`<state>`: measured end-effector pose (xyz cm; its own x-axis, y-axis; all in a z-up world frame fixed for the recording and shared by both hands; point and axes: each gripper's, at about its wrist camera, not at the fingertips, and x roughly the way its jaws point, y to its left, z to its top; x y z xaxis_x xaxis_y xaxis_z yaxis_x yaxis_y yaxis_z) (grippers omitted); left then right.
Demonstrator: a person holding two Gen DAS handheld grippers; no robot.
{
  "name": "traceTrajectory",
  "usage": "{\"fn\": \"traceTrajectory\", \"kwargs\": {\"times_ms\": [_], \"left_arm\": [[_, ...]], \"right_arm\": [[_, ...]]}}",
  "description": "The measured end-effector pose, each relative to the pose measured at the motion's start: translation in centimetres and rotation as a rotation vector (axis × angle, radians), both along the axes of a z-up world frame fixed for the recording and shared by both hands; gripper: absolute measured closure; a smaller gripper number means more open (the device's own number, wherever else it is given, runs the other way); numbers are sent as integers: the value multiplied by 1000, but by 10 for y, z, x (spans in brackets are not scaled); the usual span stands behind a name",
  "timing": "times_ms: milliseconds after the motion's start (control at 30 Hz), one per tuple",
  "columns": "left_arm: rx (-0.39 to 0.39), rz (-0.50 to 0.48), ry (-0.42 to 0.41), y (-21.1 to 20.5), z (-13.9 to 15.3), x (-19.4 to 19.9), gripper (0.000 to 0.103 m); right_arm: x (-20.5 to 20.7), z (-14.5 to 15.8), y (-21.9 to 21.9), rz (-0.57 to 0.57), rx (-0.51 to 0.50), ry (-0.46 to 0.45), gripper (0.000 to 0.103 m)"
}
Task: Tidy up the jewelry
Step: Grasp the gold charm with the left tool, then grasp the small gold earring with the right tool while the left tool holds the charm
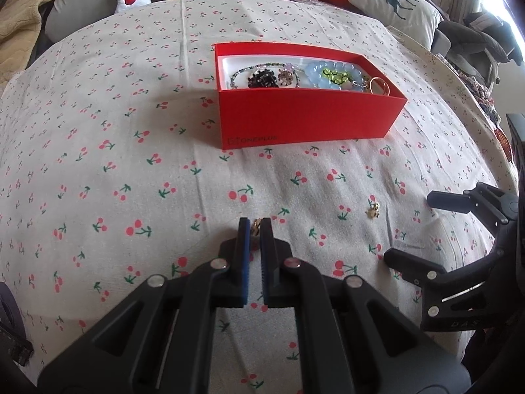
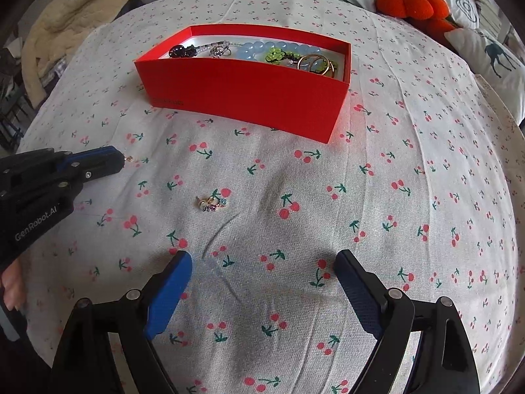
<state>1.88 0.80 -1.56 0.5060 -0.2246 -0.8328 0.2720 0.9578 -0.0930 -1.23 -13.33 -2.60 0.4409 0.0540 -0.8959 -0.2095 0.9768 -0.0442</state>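
- Red cardboard box sits on the cherry-print bedsheet, well ahead of both hand-held grippers, with bead bracelets and rings inside.
- Left hand-held gripper is nearly closed, pinching a small gold earring at its tips.
- Right hand-held gripper gapes wide, holding nothing.
- Another earring lies loose on the sheet, ahead and left of it.

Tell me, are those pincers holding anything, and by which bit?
The left gripper pinches a small gold earring at its fingertips; which part is too small to tell. The right gripper is open, holding nothing.
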Motion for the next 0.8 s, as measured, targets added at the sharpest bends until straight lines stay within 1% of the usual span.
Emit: {"fn": "traceTrajectory", "kwargs": {"times_ms": [233,367,433,500,600,667,767,800], "left_arm": [[-5,14,6,10,7,-9,96],[1,37,17,14,8,-10,96],[10,49,23,16,7,-10,96],[12,61,31,18,6,-10,96],[10,71,37,20,6,-10,96],[13,71,36,20,6,-11,96],[17,70,36,22,6,-13,96],[17,69,38,23,6,-13,96]], "right_arm": [[-9,2,17,46,18,-14,12],[0,1,22,65,19,-12,17],[3,2,26,77,29,-8,26],[6,1,31,81,39,-1,31],[13,0,34,71,39,5,34],[16,1,34,60,46,5,39],[22,2,34,37,53,-3,48],[24,2,34,29,56,-8,53]]}}
